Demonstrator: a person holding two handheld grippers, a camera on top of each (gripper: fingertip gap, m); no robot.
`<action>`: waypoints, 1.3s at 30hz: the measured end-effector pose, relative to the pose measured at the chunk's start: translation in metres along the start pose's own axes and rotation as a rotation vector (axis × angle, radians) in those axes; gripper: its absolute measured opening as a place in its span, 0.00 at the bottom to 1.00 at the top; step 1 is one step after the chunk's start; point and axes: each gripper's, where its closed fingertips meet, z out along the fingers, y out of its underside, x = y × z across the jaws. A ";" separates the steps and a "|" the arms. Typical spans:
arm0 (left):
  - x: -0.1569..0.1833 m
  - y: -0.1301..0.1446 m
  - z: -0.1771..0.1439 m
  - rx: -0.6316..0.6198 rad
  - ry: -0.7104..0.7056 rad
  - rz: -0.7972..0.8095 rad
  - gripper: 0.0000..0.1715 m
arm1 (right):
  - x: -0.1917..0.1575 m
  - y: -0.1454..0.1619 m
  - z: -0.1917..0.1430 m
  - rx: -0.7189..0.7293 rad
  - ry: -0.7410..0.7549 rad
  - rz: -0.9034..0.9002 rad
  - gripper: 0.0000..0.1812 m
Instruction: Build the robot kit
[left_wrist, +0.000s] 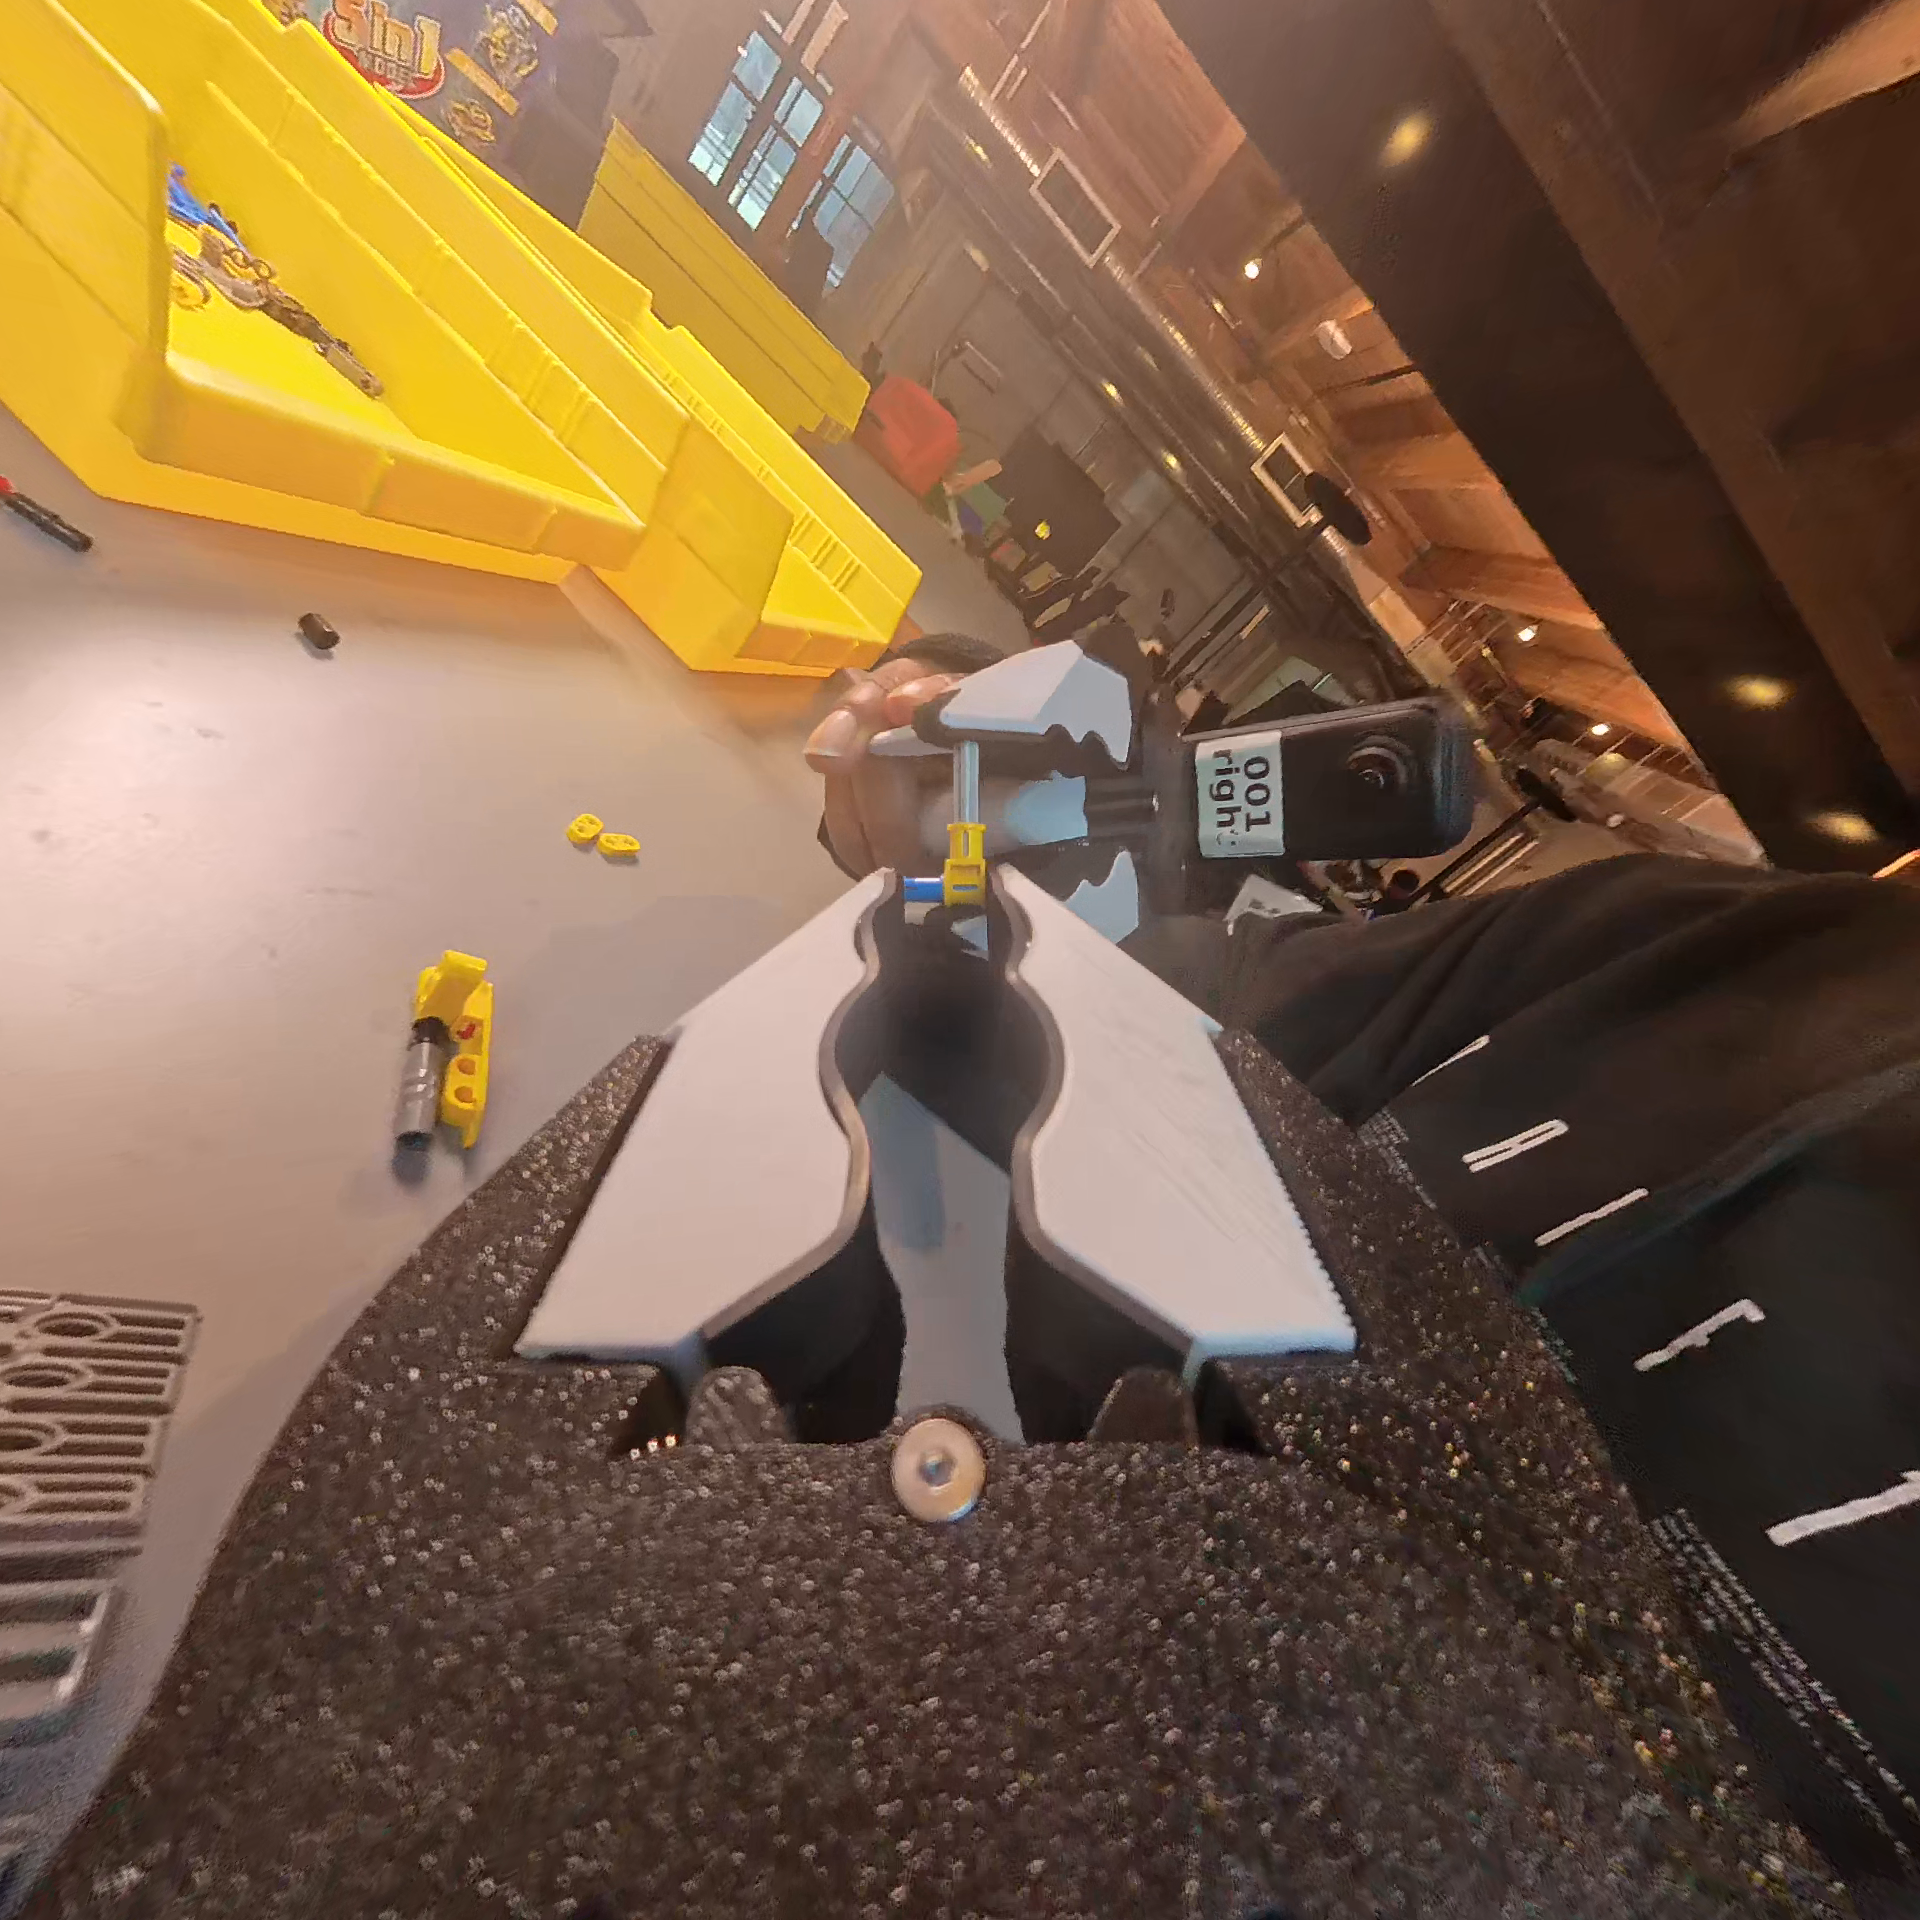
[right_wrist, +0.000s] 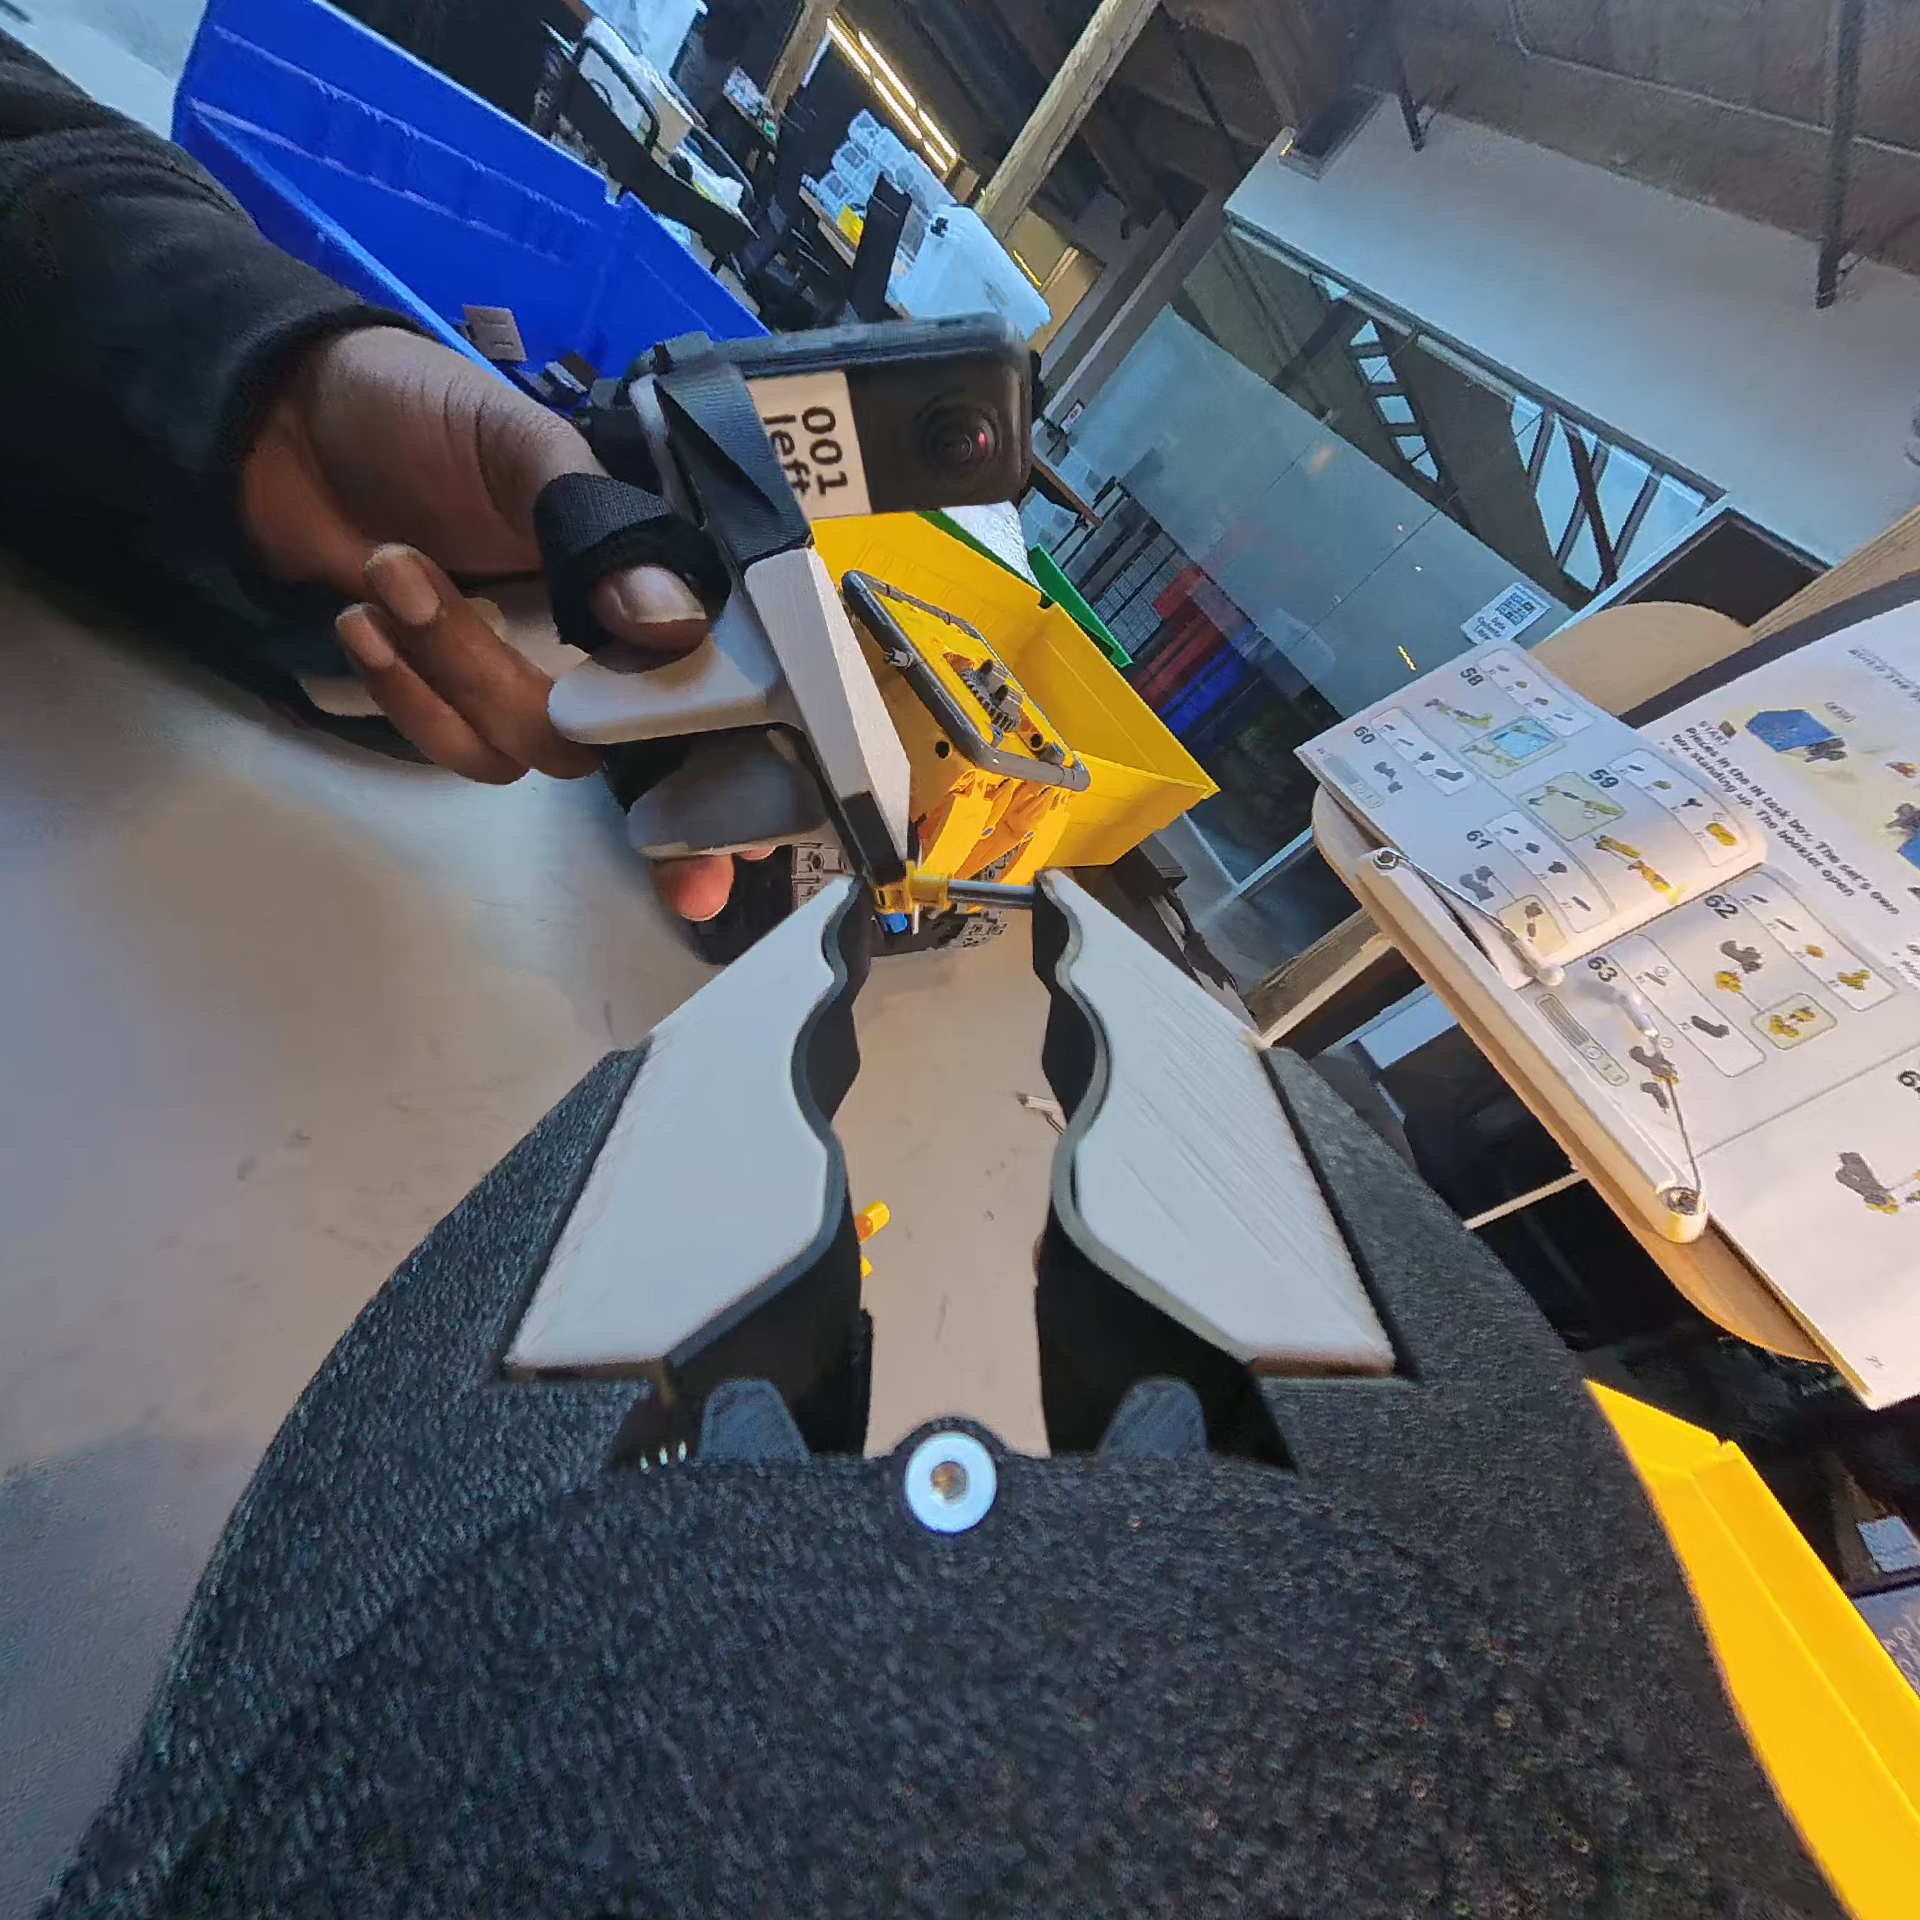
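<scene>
My left gripper (left_wrist: 945, 888) is shut on a small yellow connector (left_wrist: 961, 852) with a blue pin (left_wrist: 918, 888) in its side, held above the grey table (left_wrist: 260, 779). A grey axle (left_wrist: 966, 774) sticks out of the connector. My right gripper (right_wrist: 951, 894) has its jaws partly closed, with the connector (right_wrist: 912, 891) against one fingertip and the end of the axle (right_wrist: 992, 891) against the other. The right gripper (left_wrist: 971, 779) faces me in the left wrist view. The left gripper (right_wrist: 883, 868) comes in from the upper left in the right wrist view.
A yellow dump-truck model (right_wrist: 997, 727) stands just behind the grippers. An open instruction booklet (right_wrist: 1662, 883) sits on a stand to the right. Yellow sorting trays (left_wrist: 416, 364), a yellow-and-grey sub-assembly (left_wrist: 447, 1049), two small yellow pieces (left_wrist: 603, 834) and a grey grid mat (left_wrist: 73, 1455) lie on the table. My two grippers' fingertips are within a few centimetres of each other.
</scene>
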 end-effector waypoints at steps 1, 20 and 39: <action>-0.002 0.002 -0.001 -0.013 -0.020 0.029 0.08 | -0.002 0.002 0.000 -0.006 -0.004 -0.017 0.17; -0.008 0.007 -0.007 -0.057 -0.100 0.198 0.08 | -0.006 0.014 0.000 -0.023 -0.059 0.079 0.16; -0.026 0.004 -0.008 -0.153 -0.497 0.880 0.02 | -0.004 0.014 0.005 -0.008 -0.198 0.696 0.08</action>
